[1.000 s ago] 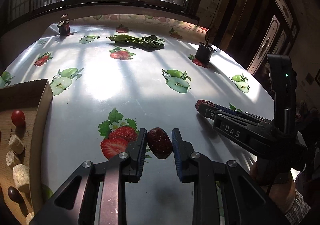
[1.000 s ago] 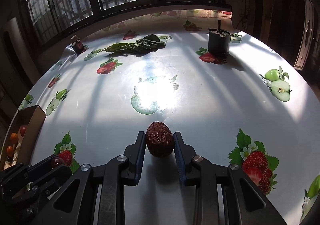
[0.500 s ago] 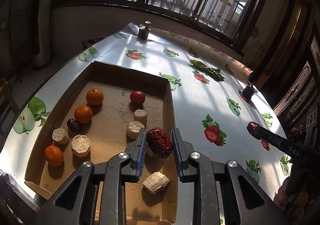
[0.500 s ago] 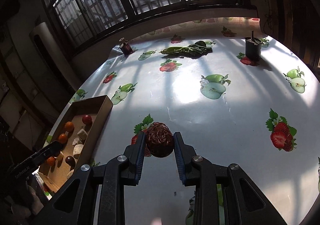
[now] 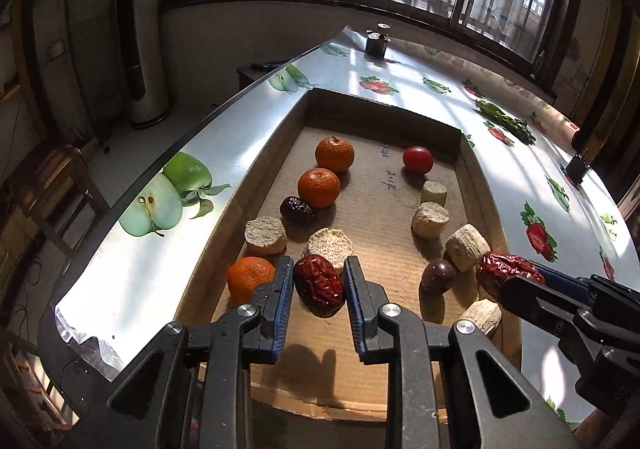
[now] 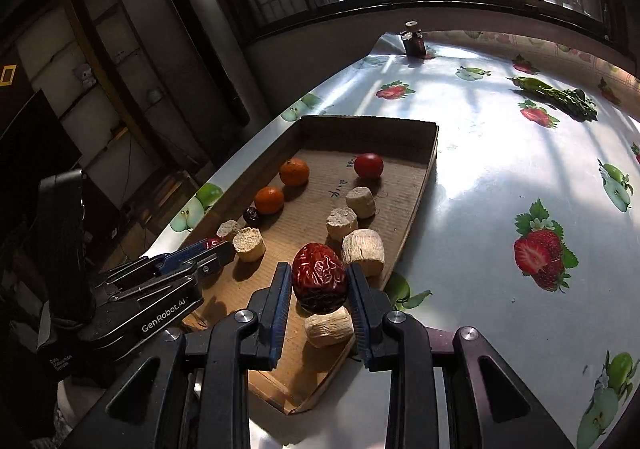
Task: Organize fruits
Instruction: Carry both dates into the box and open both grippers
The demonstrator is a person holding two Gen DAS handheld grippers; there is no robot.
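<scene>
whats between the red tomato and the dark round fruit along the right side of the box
Three pale cut chunks sit in a row between the tomato and the dark round fruit, clearest in the left wrist view.

The tabletop (image 6: 500, 177) is covered with a glossy fruit-print cloth. A shallow cardboard tray (image 6: 416, 209) is set at its left edge; leafy greens (image 6: 554, 95) and a small dark container (image 6: 414, 41) are placed farther back.
</scene>
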